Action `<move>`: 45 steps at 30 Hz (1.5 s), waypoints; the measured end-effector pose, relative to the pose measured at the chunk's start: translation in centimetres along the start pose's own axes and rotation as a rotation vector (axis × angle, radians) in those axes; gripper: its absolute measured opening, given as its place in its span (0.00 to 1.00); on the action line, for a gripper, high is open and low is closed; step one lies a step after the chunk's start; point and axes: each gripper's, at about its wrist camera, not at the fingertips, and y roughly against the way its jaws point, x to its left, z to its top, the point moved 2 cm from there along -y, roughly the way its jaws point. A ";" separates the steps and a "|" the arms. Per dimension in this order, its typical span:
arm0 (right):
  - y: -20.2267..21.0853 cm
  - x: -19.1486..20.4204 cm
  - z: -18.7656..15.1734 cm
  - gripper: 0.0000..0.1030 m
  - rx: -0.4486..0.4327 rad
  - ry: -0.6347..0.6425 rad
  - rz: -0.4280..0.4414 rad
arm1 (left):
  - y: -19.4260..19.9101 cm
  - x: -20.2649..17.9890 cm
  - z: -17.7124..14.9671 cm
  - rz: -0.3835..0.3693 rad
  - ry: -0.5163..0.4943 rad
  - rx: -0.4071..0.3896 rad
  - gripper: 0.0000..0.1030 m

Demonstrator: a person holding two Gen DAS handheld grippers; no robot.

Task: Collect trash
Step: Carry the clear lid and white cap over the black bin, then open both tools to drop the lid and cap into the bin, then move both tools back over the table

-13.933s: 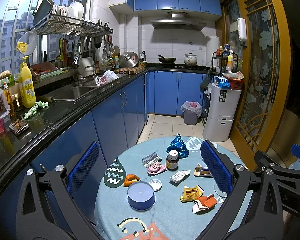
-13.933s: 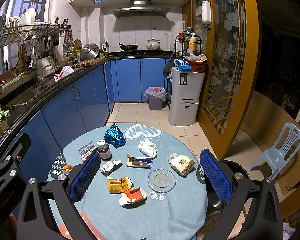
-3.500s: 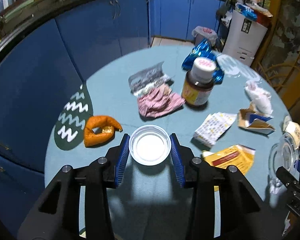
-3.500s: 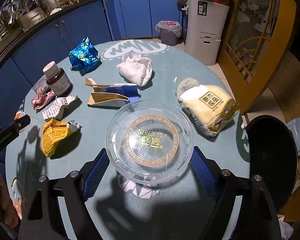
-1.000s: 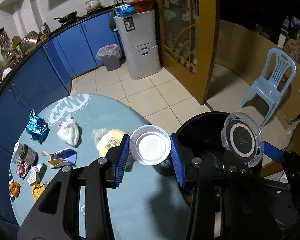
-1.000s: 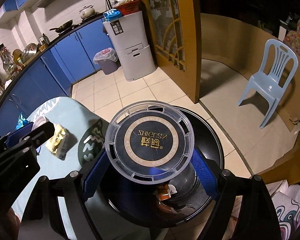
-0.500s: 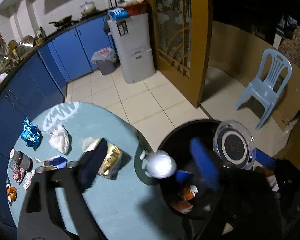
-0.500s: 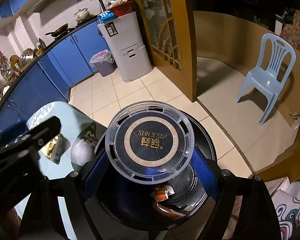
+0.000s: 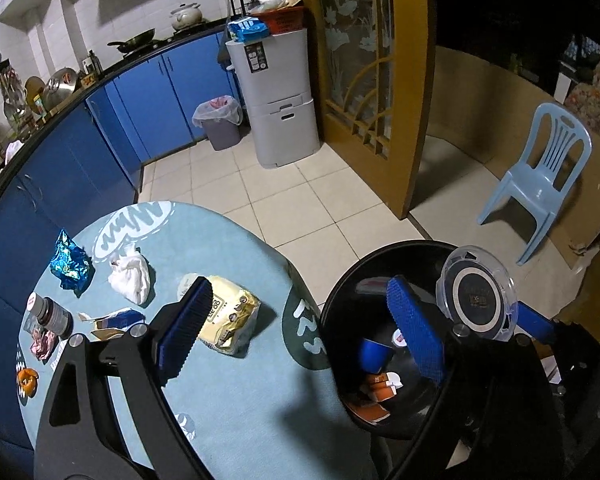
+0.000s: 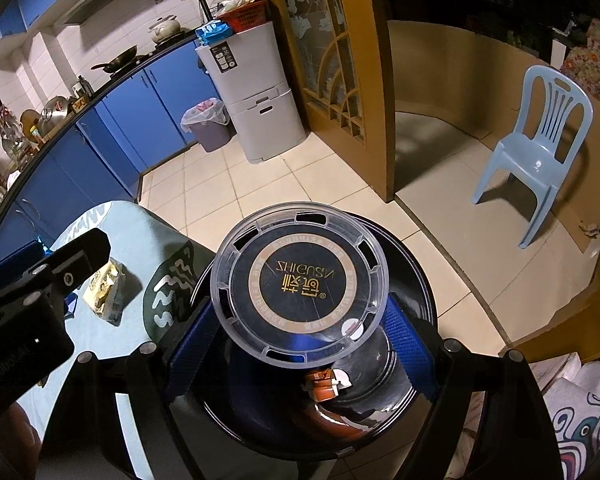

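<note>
Lid (image 10: 300, 288) pinched in right jaws above black bin (image 10: 420, 276), left jaws spread empty, table litter (image 9: 228, 320) only in left view

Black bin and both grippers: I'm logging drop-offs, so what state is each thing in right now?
Left gripper: open, empty, beside the black bin.
Right gripper: shut on clear lid, over the bin.
Black bin: open, trash inside.
Blue cup: lying in the bin.
Yellow bag: on the table, uncollected.
Brown jar: upright, capped.
</note>
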 end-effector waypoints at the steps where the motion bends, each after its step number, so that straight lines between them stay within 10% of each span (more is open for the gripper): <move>1: 0.0 0.1 0.0 0.78 0.001 0.000 0.001 | 0.0 0.0 0.0 0.001 0.001 0.000 0.85; 25: 0.4 2.4 -0.1 0.91 -0.006 0.049 0.035 | 1.0 2.6 -0.5 0.035 0.035 -0.011 0.85; 45: -1.5 12.1 -0.8 0.91 0.046 0.234 0.121 | 1.4 15.0 -4.9 0.188 0.230 0.050 0.85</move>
